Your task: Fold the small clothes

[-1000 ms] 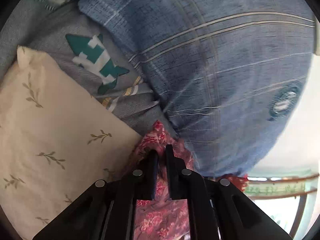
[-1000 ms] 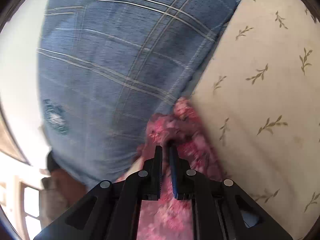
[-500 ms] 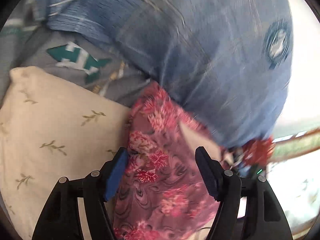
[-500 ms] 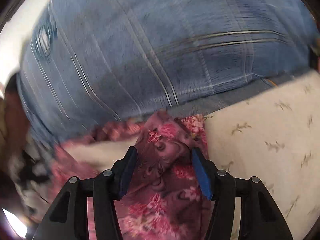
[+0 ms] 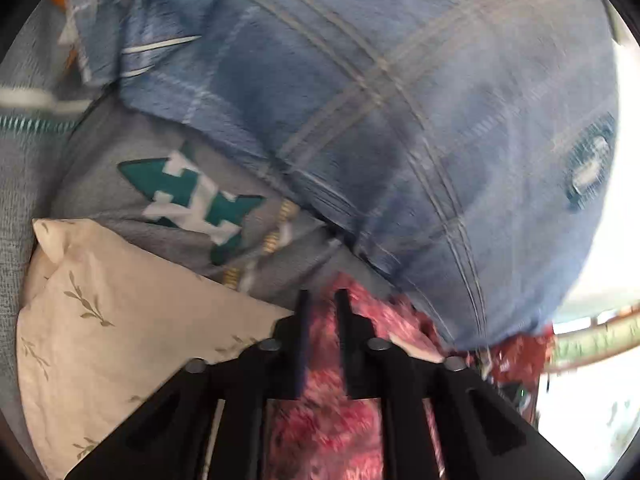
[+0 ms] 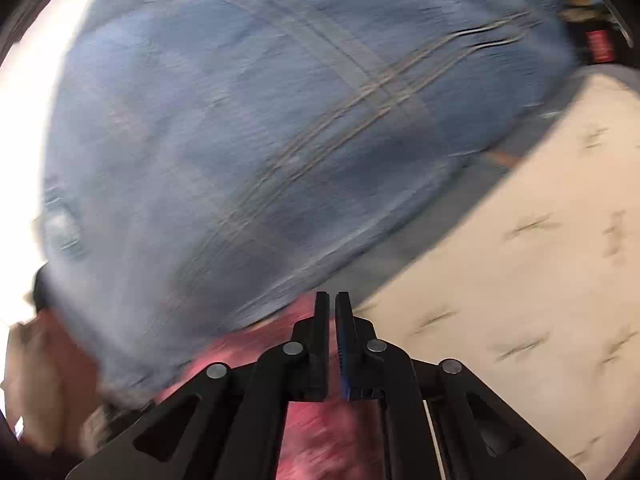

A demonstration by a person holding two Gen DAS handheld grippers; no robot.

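A small pink floral garment (image 5: 328, 412) lies on the cream leaf-print cloth (image 5: 120, 320). My left gripper (image 5: 322, 300) has its jaws nearly closed, with the garment's fabric showing in the narrow gap between them. In the right wrist view the same garment (image 6: 320, 440) is a blurred pink patch under my right gripper (image 6: 332, 300), whose jaws are closed to a thin slit at the garment's far edge. Whether it pinches fabric is hidden by blur. Both views are motion-blurred.
The person's blue plaid shirt (image 5: 400, 120) fills the space just beyond both grippers, and also shows in the right wrist view (image 6: 280, 140). A grey cloth with a teal and white pattern (image 5: 188, 196) lies at left. The cream cloth (image 6: 520, 280) spreads to the right.
Both grippers were shut on the garment, opened wide half a second ago, and have closed again. Both views have swung and are blurred.
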